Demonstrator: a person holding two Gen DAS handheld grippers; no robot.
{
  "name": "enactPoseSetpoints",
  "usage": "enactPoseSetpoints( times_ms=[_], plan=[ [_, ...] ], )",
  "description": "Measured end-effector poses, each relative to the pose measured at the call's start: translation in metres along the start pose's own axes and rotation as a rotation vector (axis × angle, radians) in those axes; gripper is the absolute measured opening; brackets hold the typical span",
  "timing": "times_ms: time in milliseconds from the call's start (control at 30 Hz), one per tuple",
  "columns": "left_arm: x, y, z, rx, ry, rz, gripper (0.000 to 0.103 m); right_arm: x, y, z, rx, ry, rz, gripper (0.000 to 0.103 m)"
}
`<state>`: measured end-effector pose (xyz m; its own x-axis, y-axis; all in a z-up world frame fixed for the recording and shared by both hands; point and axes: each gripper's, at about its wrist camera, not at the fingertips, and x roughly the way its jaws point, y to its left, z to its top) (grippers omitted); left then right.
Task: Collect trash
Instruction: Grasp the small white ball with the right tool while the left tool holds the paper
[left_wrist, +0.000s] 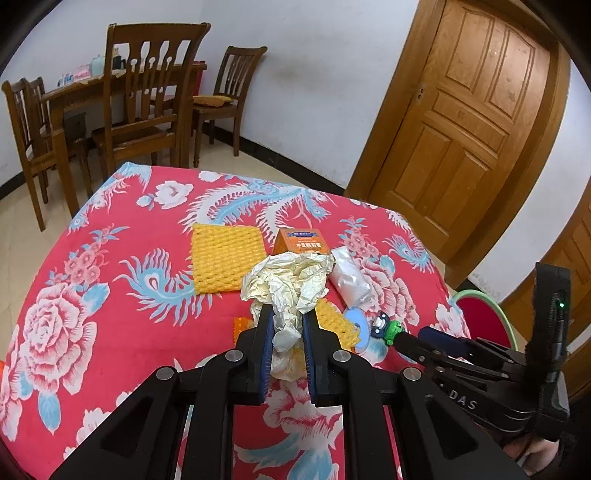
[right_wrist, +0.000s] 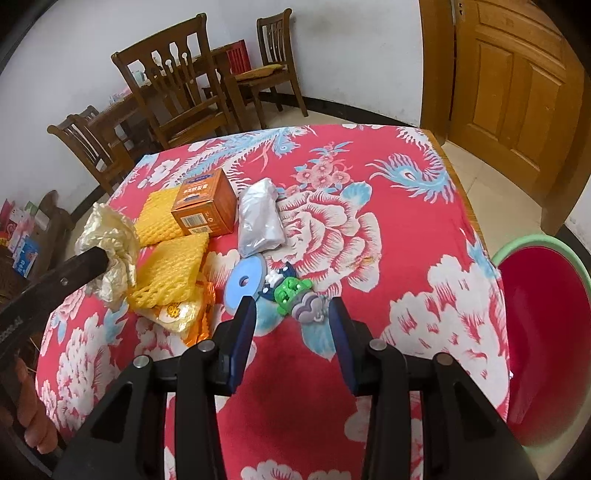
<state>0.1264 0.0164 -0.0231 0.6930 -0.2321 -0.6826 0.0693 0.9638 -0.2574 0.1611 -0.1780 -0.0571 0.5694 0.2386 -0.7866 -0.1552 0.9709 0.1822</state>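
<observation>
My left gripper (left_wrist: 287, 314) is shut on a crumpled cream paper wad (left_wrist: 291, 277), held just above the flowered red tablecloth (left_wrist: 110, 258); the same wad (right_wrist: 110, 236) shows at the left of the right wrist view. My right gripper (right_wrist: 292, 308) stands partly open, low over the cloth. A small green and purple toy (right_wrist: 295, 295) lies at its tips. The toy's purple end touches the right pad, and a gap shows on the left side. A blue disc (right_wrist: 240, 295) lies against the toy.
An orange box (right_wrist: 205, 206), yellow foam nets (right_wrist: 166, 273), a white plastic bag (right_wrist: 260, 218) and an orange wrapper (right_wrist: 184, 317) lie on the table. A red bin with a green rim (right_wrist: 535, 332) stands off the table's right edge. Wooden chairs and a door are behind.
</observation>
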Motion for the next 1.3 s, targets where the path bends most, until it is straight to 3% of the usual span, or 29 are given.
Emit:
enactPoseSetpoints(
  times_ms=[400, 533, 733, 967, 1000, 1300],
  plan=[
    [0.002, 0.001, 0.0, -0.005, 0.005, -0.004, 0.015, 0.014, 0.003, 0.002, -0.022, 0.009, -0.013, 0.042],
    [0.002, 0.001, 0.0, -0.005, 0.006, -0.004, 0.015, 0.019, 0.001, 0.001, -0.019, 0.015, -0.029, 0.034],
    [0.001, 0.001, 0.0, -0.006, 0.005, -0.005, 0.015, 0.018, 0.001, 0.0, -0.015, 0.016, -0.021, 0.032],
    [-0.006, -0.002, 0.001, 0.002, -0.012, -0.004, 0.015, 0.002, -0.003, -0.004, 0.015, -0.005, 0.009, 0.031],
    [-0.007, -0.003, 0.001, 0.002, -0.014, -0.005, 0.015, -0.001, -0.004, -0.004, 0.018, -0.014, 0.01, 0.023],
    [-0.018, -0.014, 0.001, 0.017, -0.03, -0.021, 0.015, -0.03, -0.009, -0.009, 0.029, -0.06, 0.017, 0.022]
  ],
)
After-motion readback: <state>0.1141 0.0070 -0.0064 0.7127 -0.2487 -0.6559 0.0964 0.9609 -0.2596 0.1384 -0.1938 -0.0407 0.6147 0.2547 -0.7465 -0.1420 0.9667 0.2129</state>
